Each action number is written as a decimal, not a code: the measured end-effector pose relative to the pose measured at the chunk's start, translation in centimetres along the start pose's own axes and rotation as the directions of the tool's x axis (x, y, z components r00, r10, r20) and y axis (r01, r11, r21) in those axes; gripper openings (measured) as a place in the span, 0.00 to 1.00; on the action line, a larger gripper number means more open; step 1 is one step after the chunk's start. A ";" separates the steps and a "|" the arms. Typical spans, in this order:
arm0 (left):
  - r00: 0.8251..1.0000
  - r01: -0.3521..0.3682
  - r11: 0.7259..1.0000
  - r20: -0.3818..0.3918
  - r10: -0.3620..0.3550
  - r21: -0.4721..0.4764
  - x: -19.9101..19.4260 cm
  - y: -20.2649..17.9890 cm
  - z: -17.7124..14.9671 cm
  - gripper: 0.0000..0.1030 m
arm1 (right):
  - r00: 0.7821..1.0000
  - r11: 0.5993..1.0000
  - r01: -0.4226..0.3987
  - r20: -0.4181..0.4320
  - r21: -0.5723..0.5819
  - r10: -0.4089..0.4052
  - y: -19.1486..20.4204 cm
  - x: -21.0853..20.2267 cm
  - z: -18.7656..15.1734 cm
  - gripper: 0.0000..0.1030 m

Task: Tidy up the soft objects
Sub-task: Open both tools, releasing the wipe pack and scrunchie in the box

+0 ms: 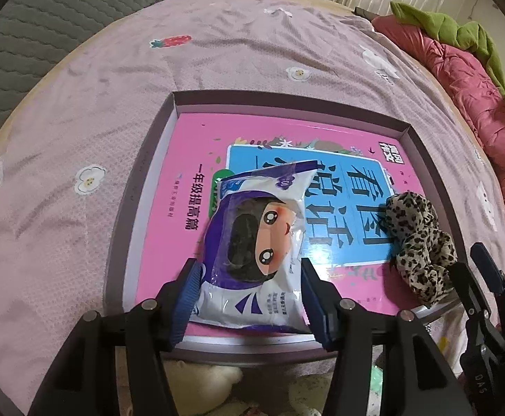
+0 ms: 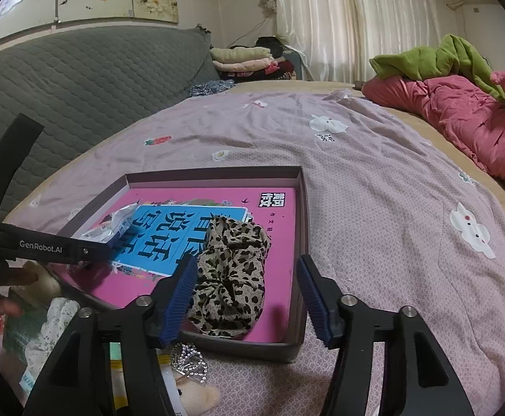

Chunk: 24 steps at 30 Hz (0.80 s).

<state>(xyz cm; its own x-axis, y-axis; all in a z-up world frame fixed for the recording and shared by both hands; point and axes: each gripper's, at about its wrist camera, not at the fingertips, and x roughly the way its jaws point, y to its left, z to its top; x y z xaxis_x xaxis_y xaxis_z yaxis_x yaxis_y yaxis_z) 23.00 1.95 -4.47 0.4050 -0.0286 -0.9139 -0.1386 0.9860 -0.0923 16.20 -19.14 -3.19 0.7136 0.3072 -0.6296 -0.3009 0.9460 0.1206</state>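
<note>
A shallow purple box (image 1: 172, 118) lies on the bed with a pink book (image 1: 169, 173) inside. My left gripper (image 1: 249, 298) straddles a white and purple wipes packet (image 1: 255, 242) that lies on the book; its pads (image 1: 190, 298) are at the packet's sides, and I cannot tell if they press it. A leopard-print cloth (image 2: 231, 277) lies at the box's right side, also in the left wrist view (image 1: 418, 246). My right gripper (image 2: 249, 298) is open and empty just above the cloth's near end. The packet (image 2: 117, 225) and left gripper (image 2: 61, 249) show at the left of the right wrist view.
The box (image 2: 301, 242) rests on a lilac bedsheet (image 2: 373, 208). A pink quilt (image 2: 460, 118) with a green garment (image 2: 436, 55) lies at the right. A grey quilted headboard (image 2: 79, 79) stands at the left. Several small items, a plush toy (image 2: 197, 395) and a sparkly piece (image 2: 186, 360), lie before the box.
</note>
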 end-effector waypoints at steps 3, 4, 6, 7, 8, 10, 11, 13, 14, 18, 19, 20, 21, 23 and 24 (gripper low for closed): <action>1.000 0.001 1.000 0.004 -0.001 0.002 -0.2 0.0 0.0 0.54 | 1.000 1.000 -0.004 -0.002 -0.001 0.004 0.1 0.0 0.0 0.61; 1.000 0.003 1.000 0.007 -0.003 0.005 -0.3 -0.1 0.0 0.54 | 1.000 1.000 -0.004 -0.003 -0.001 0.004 0.1 0.0 0.0 0.61; 1.000 0.007 1.000 0.008 -0.007 0.010 -0.6 -0.2 -0.2 0.54 | 1.000 1.000 -0.007 -0.003 -0.004 0.007 0.2 0.0 0.1 0.61; 1.000 0.009 1.000 0.008 -0.009 0.015 -0.7 -0.2 -0.3 0.54 | 1.000 1.000 -0.006 -0.003 -0.006 0.006 0.3 0.0 0.1 0.61; 1.000 0.009 1.000 0.009 -0.009 0.017 -0.7 -0.3 -0.3 0.54 | 1.000 1.000 -0.007 -0.004 -0.007 0.007 0.3 0.1 0.1 0.61; 1.000 0.006 1.000 0.007 -0.006 0.019 -0.9 -0.4 -0.5 0.54 | 1.000 1.000 -0.007 -0.004 -0.010 0.007 0.4 0.1 0.2 0.61; 1.000 0.009 1.000 0.008 -0.009 0.019 -1.0 -0.4 -0.5 0.54 | 1.000 1.000 -0.007 -0.003 -0.011 0.007 0.4 0.1 0.2 0.61; 1.000 0.012 1.000 0.008 -0.012 0.023 -1.1 -0.5 -0.7 0.54 | 1.000 1.000 -0.007 -0.002 -0.012 0.007 0.5 0.0 0.3 0.61; 1.000 0.016 1.000 0.009 -0.016 0.027 -1.3 -0.7 -0.8 0.54 | 1.000 1.000 -0.007 -0.002 -0.012 0.007 0.5 0.0 0.3 0.61; 0.999 0.034 0.999 -0.006 -0.034 0.033 -1.5 -0.9 -1.2 0.54 | 1.000 1.000 0.002 -0.001 -0.016 -0.002 0.5 -0.1 0.4 0.62; 0.999 0.038 0.999 -0.007 -0.038 0.033 -1.5 -1.0 -1.2 0.54 | 1.000 1.000 0.003 -0.001 -0.017 -0.003 0.5 -0.1 0.5 0.64; 0.999 0.044 0.998 -0.007 -0.044 0.035 -1.6 -1.0 -1.3 0.54 | 1.000 1.000 0.003 -0.001 -0.018 -0.003 0.5 -0.2 0.5 0.66; 0.999 0.049 0.998 -0.005 -0.049 0.036 -1.8 -1.1 -1.4 0.54 | 1.000 1.000 0.005 0.001 -0.020 -0.005 0.6 -0.2 0.5 0.68; 0.997 0.073 0.997 -0.008 -0.073 0.031 -2.0 -1.2 -1.6 0.54 | 1.000 1.000 0.010 0.004 -0.021 -0.010 0.6 -0.2 0.5 0.68; 0.996 0.091 0.996 -0.012 -0.091 0.025 -2.1 -1.1 -1.6 0.54 | 1.000 1.000 0.015 0.004 -0.020 -0.015 0.5 -0.2 0.5 0.69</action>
<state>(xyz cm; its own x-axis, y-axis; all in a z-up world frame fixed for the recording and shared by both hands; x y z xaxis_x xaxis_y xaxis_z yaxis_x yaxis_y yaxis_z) 20.84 0.64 -3.11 0.4053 -0.1201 -0.9062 -0.0787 0.9831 -0.1655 16.20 -18.64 -2.55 0.7208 0.2935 -0.6280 -0.3027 0.9483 0.0958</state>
